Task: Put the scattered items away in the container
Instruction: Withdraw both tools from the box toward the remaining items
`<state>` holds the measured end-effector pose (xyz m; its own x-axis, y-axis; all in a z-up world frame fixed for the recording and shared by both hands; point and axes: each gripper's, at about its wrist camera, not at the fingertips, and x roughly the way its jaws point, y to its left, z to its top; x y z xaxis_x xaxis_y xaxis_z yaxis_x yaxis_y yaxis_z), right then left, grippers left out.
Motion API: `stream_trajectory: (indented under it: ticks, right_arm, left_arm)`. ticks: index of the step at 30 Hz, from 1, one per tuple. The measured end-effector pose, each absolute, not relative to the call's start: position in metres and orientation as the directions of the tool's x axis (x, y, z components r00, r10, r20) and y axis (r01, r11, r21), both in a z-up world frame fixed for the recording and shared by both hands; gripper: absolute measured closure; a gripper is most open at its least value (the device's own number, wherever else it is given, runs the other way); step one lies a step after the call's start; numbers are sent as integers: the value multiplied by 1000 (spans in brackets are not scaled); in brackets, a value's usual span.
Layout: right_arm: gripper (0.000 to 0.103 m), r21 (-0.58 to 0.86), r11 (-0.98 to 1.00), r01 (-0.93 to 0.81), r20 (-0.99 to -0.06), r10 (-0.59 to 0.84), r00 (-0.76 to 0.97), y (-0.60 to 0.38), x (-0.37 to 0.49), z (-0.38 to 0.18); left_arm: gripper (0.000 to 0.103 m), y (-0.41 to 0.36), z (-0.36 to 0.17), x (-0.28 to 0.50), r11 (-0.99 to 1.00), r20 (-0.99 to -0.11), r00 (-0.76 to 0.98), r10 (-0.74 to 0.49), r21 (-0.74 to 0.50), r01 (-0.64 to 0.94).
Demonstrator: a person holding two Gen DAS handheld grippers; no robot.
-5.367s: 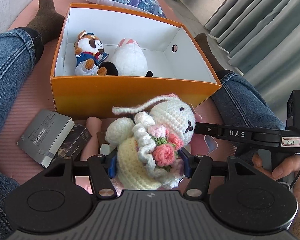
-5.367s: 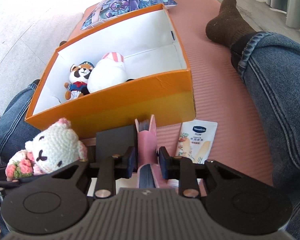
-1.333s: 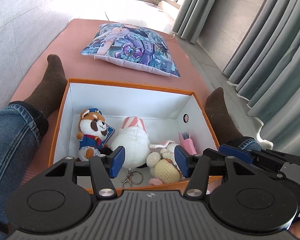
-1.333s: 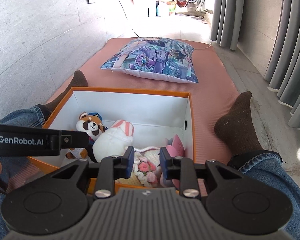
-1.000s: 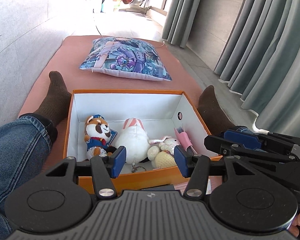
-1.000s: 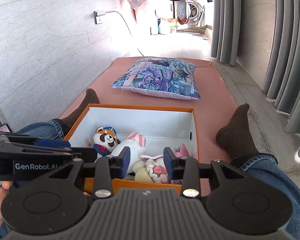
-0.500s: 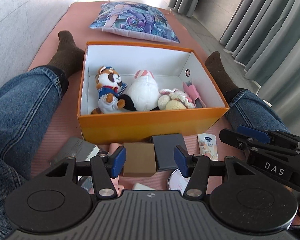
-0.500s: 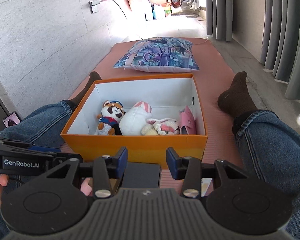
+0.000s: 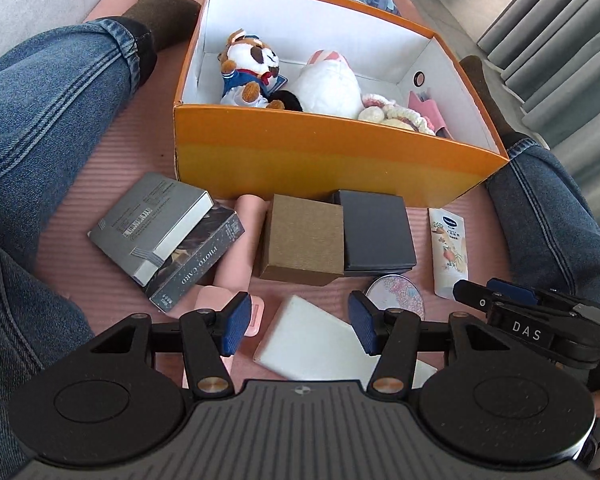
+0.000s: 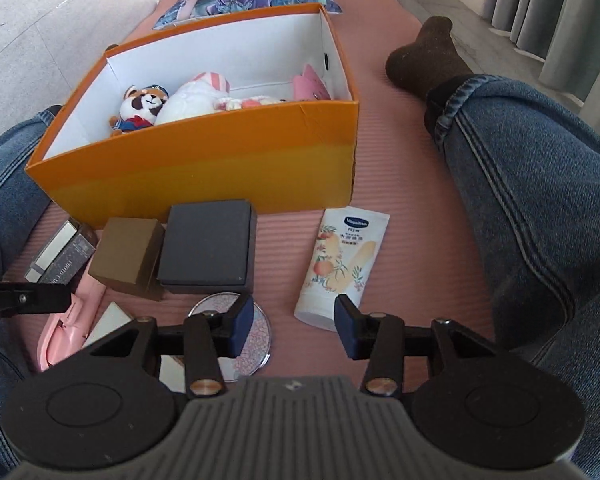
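Left gripper: released, jaws apart above white flat box, nothing clamped. Right gripper: jaws opening, empty, over mat between round compact at 9 o'clock and lotion tube at 12 to 1. Orange box at 12 o'clock, holding plush toys. Brown box and black box just before it, still scattered
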<state>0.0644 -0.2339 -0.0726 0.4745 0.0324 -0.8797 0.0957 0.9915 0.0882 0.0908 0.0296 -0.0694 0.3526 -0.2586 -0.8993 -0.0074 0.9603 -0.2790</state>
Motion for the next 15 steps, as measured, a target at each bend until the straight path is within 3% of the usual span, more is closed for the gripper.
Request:
stream_trajectory:
  ticks: [8,15]
  right_arm:
    - [47,71,977,199,-926,-9,377,-251,92,-99]
    - [46,26,977,211,-928,-55,369,-250,109,-110]
  left_arm:
    - [40,19,-87,100,960,-901,339,-272,-280,24]
    - [34,13,-91,113,970,-899,368,-237,-237,45]
